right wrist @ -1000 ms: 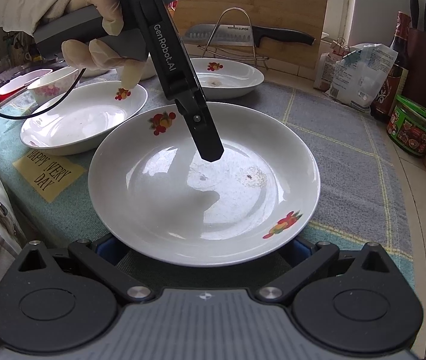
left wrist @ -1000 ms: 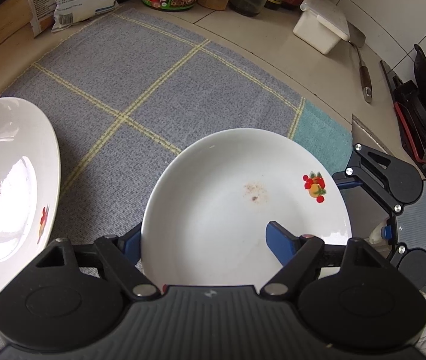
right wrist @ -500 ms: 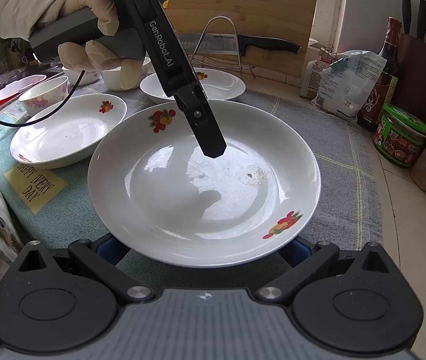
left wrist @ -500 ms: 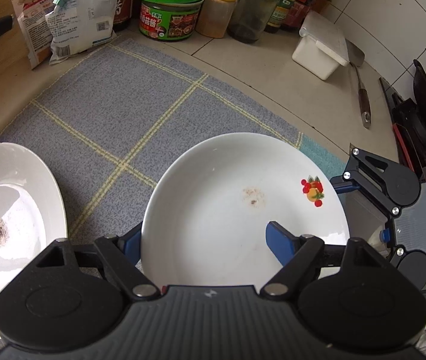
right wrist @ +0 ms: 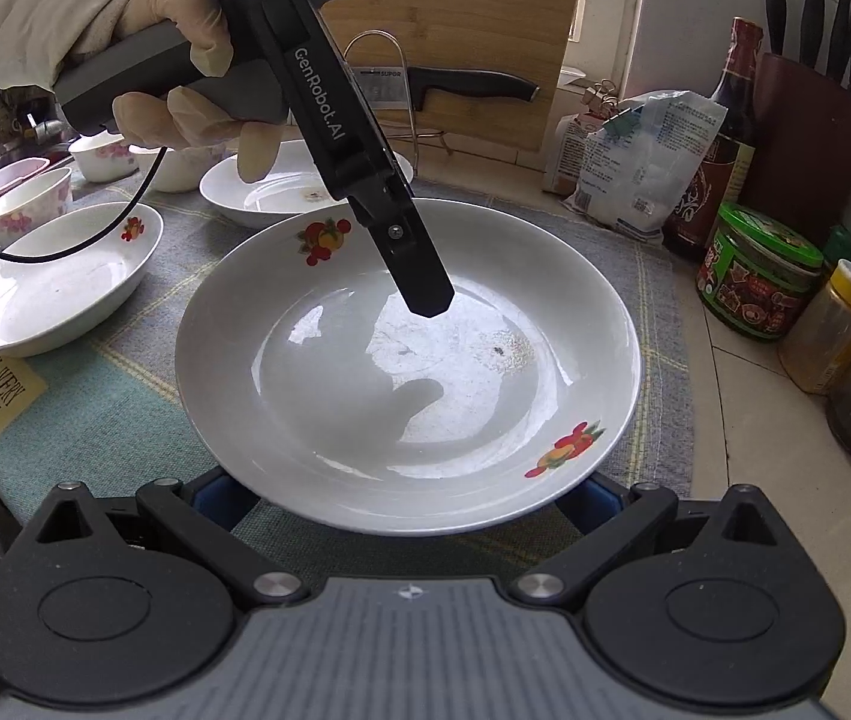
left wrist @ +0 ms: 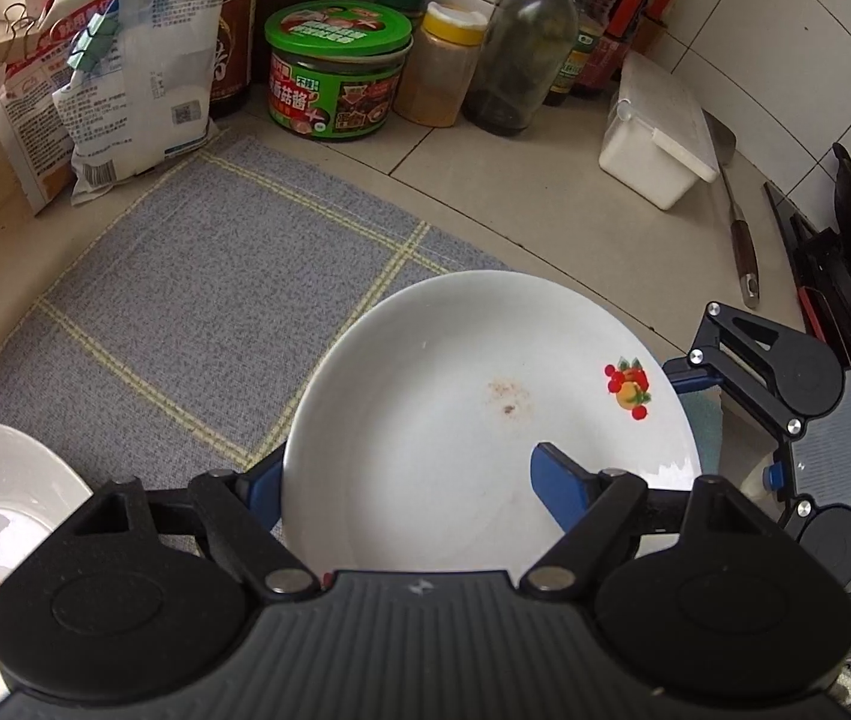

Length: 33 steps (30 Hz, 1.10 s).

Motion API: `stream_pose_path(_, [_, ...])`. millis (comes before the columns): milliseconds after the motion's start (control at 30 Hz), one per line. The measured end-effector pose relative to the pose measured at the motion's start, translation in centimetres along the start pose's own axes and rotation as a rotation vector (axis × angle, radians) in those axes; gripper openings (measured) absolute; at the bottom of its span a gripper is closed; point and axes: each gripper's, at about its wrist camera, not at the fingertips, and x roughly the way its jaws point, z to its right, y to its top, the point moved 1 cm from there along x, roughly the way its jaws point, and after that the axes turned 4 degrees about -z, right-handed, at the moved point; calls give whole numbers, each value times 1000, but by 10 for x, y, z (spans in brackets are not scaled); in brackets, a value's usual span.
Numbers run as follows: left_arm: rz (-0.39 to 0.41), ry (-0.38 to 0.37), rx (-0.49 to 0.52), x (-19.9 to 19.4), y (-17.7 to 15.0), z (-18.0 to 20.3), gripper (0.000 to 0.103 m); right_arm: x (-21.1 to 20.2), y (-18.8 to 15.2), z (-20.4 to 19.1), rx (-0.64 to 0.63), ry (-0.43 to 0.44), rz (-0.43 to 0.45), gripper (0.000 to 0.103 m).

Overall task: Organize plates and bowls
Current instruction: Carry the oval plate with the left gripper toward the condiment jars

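Home kitchen; tiled wall (left wrist: 785, 30); sauce bottles (left wrist: 521, 60); knife block (right wrist: 809, 114); cutting board (right wrist: 473, 30).

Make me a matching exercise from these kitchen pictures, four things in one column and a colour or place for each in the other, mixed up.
Things:
1. round sauce tub
2. spice jar
3. cleaver
4. lidded seasoning box

Matches:
A. yellow cap
B. white, beside the tiled wall
C. green lid
D. on the wire rack, in front of the wooden board

Pairs: 1-C, 2-A, 3-D, 4-B
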Motion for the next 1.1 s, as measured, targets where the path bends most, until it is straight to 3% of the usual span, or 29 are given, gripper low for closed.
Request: stream_pose_path(1100, [38,25,-1,45,47,-40,81,42,23,55,35,-28,-27,103])
